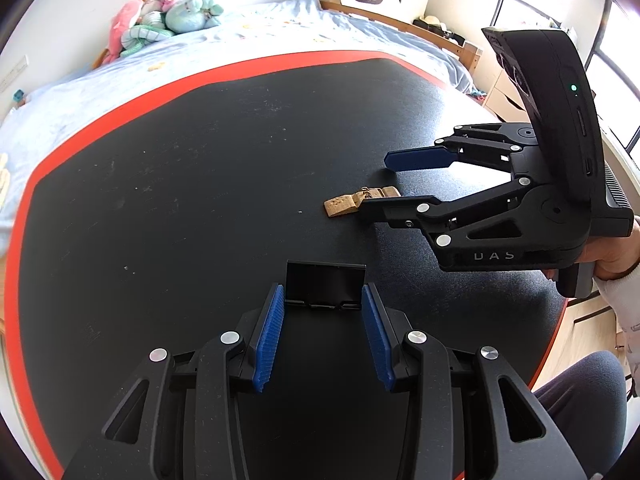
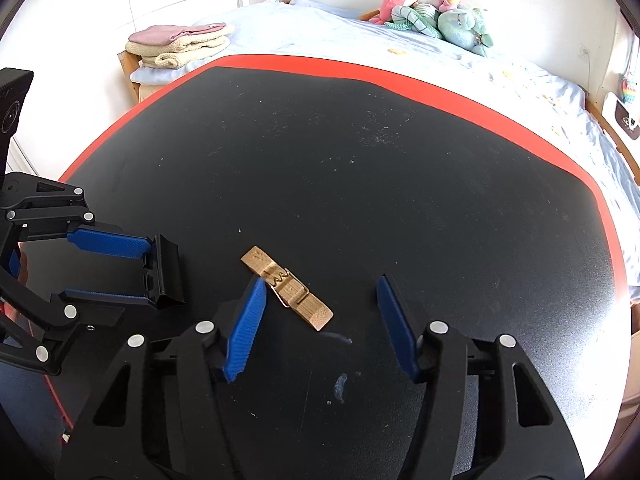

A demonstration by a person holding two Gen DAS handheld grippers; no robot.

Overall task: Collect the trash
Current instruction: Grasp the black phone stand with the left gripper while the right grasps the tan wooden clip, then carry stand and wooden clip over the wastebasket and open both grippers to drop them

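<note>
Gripping black box [image 1: 326, 282], left tongs [image 1: 324, 336], right tongs [image 2: 320, 320] wide around clothespin [image 2: 286, 286], table [image 2: 440, 208] open.

Black, red-edged table [image 2: 400, 168] bears a wooden clothespin [image 2: 286, 287].

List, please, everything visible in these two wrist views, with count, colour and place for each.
clothespin: one, light wood with wire spring, flat on the table between the right gripper's open fingers.
black clip piece: one, black plastic, held between the left gripper's pads.
table: one, black top with red edge, under everything.
bed: one, pale blue sheet, behind the table.
plush toys: a pile, pink and mint green, on the bed by the wall.
folded blankets: one stack, pink and cream, at the bed's corner.
left gripper: one, black with blue pads, shut on the clip piece.
right gripper: one, black with blue pads, open.
</note>
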